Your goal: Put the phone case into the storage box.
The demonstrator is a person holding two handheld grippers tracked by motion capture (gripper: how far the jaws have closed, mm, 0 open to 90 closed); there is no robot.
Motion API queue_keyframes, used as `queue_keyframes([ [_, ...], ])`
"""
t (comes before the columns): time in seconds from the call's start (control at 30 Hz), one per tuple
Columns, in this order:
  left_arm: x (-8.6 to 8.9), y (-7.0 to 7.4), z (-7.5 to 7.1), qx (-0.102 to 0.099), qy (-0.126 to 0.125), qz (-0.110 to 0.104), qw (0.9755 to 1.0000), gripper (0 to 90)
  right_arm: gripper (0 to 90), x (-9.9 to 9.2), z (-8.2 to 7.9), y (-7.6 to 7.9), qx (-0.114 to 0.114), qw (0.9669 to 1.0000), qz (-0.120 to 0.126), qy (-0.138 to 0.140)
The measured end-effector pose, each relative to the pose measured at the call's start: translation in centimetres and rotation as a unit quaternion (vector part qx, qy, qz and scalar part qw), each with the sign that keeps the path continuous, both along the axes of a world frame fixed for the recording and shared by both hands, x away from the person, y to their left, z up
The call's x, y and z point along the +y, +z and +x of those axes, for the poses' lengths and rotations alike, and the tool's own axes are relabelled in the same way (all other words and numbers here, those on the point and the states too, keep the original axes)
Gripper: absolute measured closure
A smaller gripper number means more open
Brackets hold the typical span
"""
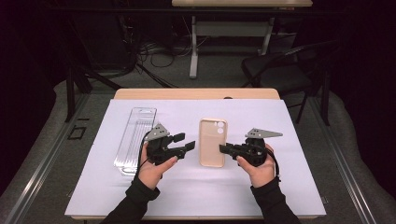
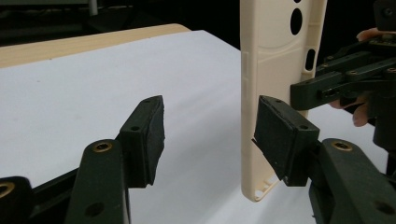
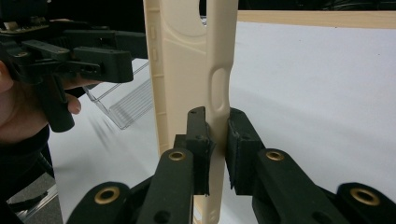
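At the centre of the frame, the right gripper [image 3: 217,154] pinches the right edge of the beige phone case [image 1: 213,142] above the white worktop [image 1: 261,186] (probably to steady it), while the left gripper [image 2: 210,135] has spread jaws, not gripping.

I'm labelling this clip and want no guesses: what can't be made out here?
- Beige rubbery phone case: top and bottom cut off by the right gripper view's edges.
- Clear plastic packaging tray: near end hidden by the left gripper in the high view.
- Right gripper: pads cover the case's edge.
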State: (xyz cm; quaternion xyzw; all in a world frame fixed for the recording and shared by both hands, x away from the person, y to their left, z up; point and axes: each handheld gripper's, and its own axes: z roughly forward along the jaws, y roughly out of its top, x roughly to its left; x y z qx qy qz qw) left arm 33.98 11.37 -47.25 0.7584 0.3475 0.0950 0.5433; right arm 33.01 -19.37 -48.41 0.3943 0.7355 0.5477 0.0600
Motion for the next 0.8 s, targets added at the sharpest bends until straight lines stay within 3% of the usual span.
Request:
queue_keyframes([
  [0.27,0.2,0.9,-0.1,-0.016,-0.004,0.043,0.9989,42.2,81.6,0.3,-0.1,0.0,-0.001,1.0000,-0.002,0.002],
  [0.37,0.2,1.1,-0.1,-0.018,-0.013,0.051,0.9985,41.9,81.6,0.4,-0.1,-0.1,-0.001,1.0000,-0.004,0.003],
  [0.53,-0.1,1.2,-0.2,-0.016,-0.007,0.073,0.9972,40.1,81.6,0.6,-0.1,-0.1,-0.002,1.0000,-0.007,0.006],
  [0.8,-0.2,1.4,-0.3,-0.009,-0.008,0.092,0.9957,27.1,81.6,1.0,-0.2,-0.3,-0.002,0.9999,-0.013,0.009],
])
